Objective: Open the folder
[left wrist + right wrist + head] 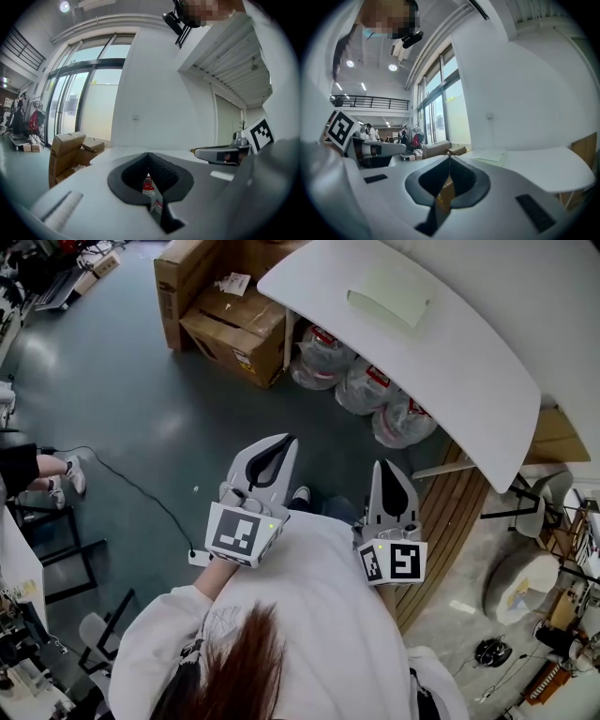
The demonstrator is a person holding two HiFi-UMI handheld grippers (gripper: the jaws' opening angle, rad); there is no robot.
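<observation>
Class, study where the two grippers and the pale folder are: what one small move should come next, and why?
Probably carry both grippers forward toward the white table. The left gripper and right gripper are held short of it, jaws shut and empty, while the pale green folder lies closed on the table, well beyond them.

1. Open grey floor (141,418) lies between the person and the white table (469,371).
2. Cardboard boxes (230,329) crowd the table's left end.
3. Filled plastic bags (361,385) sit on the floor under the table's near edge.
4. The tabletop around the pale folder (389,294) is reachable from above.
5. A chair (536,495) stands just beside the table's right end.
</observation>
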